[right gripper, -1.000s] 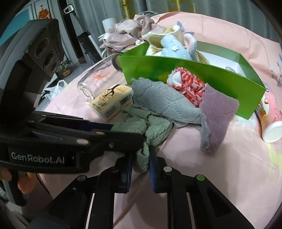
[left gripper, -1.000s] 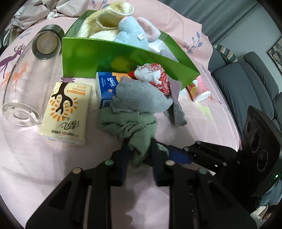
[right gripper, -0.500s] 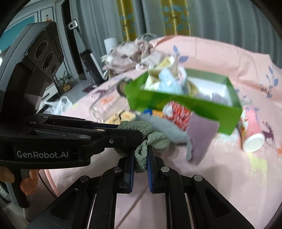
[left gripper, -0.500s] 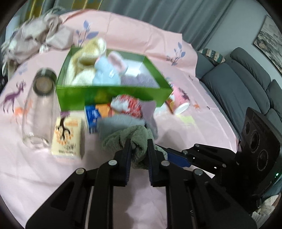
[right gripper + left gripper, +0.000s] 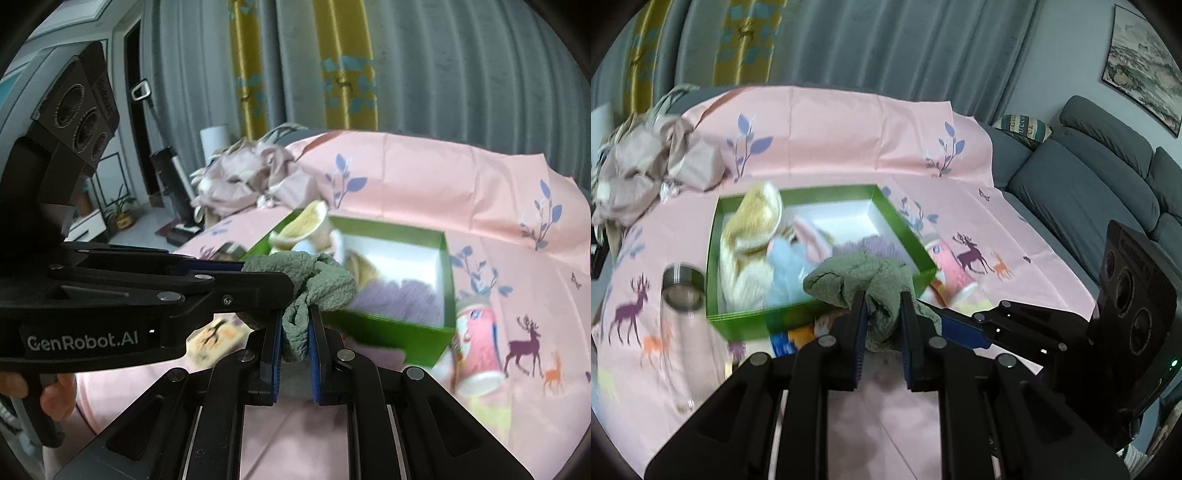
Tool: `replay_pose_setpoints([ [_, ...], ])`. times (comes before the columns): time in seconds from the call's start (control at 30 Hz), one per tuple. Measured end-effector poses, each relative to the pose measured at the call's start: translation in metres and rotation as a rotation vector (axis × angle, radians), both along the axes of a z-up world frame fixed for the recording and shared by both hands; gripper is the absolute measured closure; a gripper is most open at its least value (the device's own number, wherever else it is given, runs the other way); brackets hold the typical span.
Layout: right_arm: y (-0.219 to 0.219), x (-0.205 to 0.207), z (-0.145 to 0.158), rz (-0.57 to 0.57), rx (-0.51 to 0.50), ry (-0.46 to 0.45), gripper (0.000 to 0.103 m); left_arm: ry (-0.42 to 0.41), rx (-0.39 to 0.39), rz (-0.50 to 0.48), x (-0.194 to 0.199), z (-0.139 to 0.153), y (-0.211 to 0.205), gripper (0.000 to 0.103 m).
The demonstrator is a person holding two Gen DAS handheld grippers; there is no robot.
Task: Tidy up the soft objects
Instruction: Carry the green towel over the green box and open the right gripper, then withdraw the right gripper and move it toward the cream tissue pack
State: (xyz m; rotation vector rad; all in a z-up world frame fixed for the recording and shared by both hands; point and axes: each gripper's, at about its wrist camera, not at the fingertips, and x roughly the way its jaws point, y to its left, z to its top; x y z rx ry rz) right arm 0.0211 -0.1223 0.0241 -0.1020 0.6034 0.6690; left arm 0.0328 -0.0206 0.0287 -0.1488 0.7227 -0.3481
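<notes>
Landmark: green box (image 5: 764, 317), open-topped, white inside, standing on a worktop (image 5: 849, 413) covered with a pink cloth printed with deer and leaves.

- Green cloth (image 5: 871, 280): crumpled, soft, held in the air just in front of the green box's near wall, clear of the worktop. Both grippers grip it, at separate folds.
- Left gripper (image 5: 882, 314): jaws nearly closed, pinching a fold of the green cloth between the blue pads; cloth bulges above and hangs below them.
- Right gripper (image 5: 295, 325): jaws nearly closed on another hanging fold of the green cloth (image 5: 314, 280). In this view the left gripper's jaws cross from the left and meet the cloth at its upper left.
- Inside the green box (image 5: 388, 325): a cream and tan plush toy (image 5: 753, 229) at the left end, a pale blue and pink plush toy (image 5: 798, 254) beside it, a lilac cloth (image 5: 399, 299) toward the right end.
- Right of the green box: a pink cup (image 5: 480, 343) lying on its side, touching or nearly touching the box wall.
- Left of the green box: a clear glass jar (image 5: 683, 291) lying on its side, blurred.
- In front of the green box, below the held cloth: a blue packet (image 5: 783, 341), partly hidden.
- Behind the green box, far left: a heap of beige fabric (image 5: 646, 166).
- A person's fingers (image 5: 55, 391) wrap the left gripper's handle.
</notes>
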Motion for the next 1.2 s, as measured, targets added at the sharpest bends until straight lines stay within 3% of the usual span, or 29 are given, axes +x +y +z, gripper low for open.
replay_pose_setpoints([
  [0.23, -0.003, 0.04, 0.011, -0.042, 0.001, -0.03, 0.089, -0.019, 0.009, -0.007, 0.041, 0.008, -0.001, 0.09],
  [0.5, 0.004, 0.093, -0.004, -0.086, -0.039, 0.002, 0.089, 0.054, 0.022, 0.009, 0.1, -0.008, 0.0, 0.089],
  [0.57, 0.005, 0.107, -0.013, -0.106, -0.047, 0.025, 0.089, 0.078, 0.022, 0.022, 0.111, -0.016, 0.001, 0.084],
  [0.6, 0.004, 0.111, -0.016, -0.117, -0.049, 0.036, 0.089, 0.098, 0.023, 0.029, 0.118, -0.021, 0.002, 0.081],
  [0.63, 0.002, 0.116, -0.02, -0.126, -0.054, 0.049, 0.089, 0.119, 0.023, 0.035, 0.124, -0.026, 0.004, 0.067],
  [0.67, 0.001, 0.123, -0.025, -0.136, -0.061, 0.069, 0.089, 0.138, 0.025, 0.04, 0.128, -0.031, 0.005, 0.044],
  [0.7, 0.0, 0.126, -0.029, -0.142, -0.07, 0.081, 0.085, 0.145, 0.029, 0.05, 0.131, -0.034, 0.006, 0.034],
  [0.73, -0.001, 0.13, -0.033, -0.154, -0.084, 0.093, 0.075, 0.146, 0.037, 0.061, 0.133, -0.036, 0.007, 0.025],
  [0.77, -0.002, 0.133, -0.038, -0.172, -0.102, 0.105, 0.062, 0.148, 0.046, 0.069, 0.134, -0.038, 0.009, 0.023],
  [0.83, -0.01, 0.138, -0.045, -0.199, -0.109, 0.132, 0.049, 0.168, 0.052, 0.081, 0.136, -0.04, 0.014, 0.021],
  [1.03, -0.047, 0.132, -0.038, -0.251, -0.029, 0.17, 0.044, 0.141, 0.032, 0.104, 0.121, -0.026, 0.029, 0.001],
  [1.2, -0.069, 0.109, -0.031, -0.268, 0.003, 0.189, 0.039, 0.122, 0.029, 0.112, 0.098, -0.014, 0.041, 0.001],
])
